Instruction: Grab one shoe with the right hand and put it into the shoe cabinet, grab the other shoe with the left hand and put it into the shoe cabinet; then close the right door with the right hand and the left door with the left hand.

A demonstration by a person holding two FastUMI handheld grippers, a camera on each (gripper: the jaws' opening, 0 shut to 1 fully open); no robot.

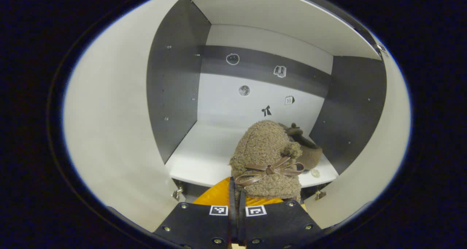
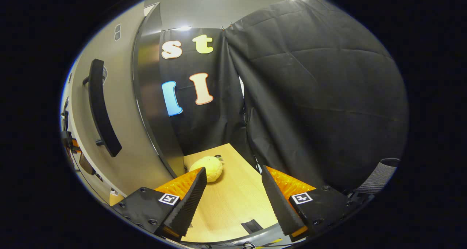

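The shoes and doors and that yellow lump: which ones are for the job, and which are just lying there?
For the job:
held shoe
other shoe on the cabinet shelf
right door
left tool
right tool

Just lying about:
yellow lump on the table
stickers

one shoe [image 1: 268, 161] lies before the other shoe [image 1: 306, 150] inside the cabinet [image 1: 175, 96].

Right gripper [image 2: 233, 190], jaws apart, beside cabinet door [image 2: 120, 132]

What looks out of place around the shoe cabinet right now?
A yellow plush ball lies on the wooden table by the open door; it's no shoe. Inside, nothing odd: one shoe shelved, the other shoe arriving.
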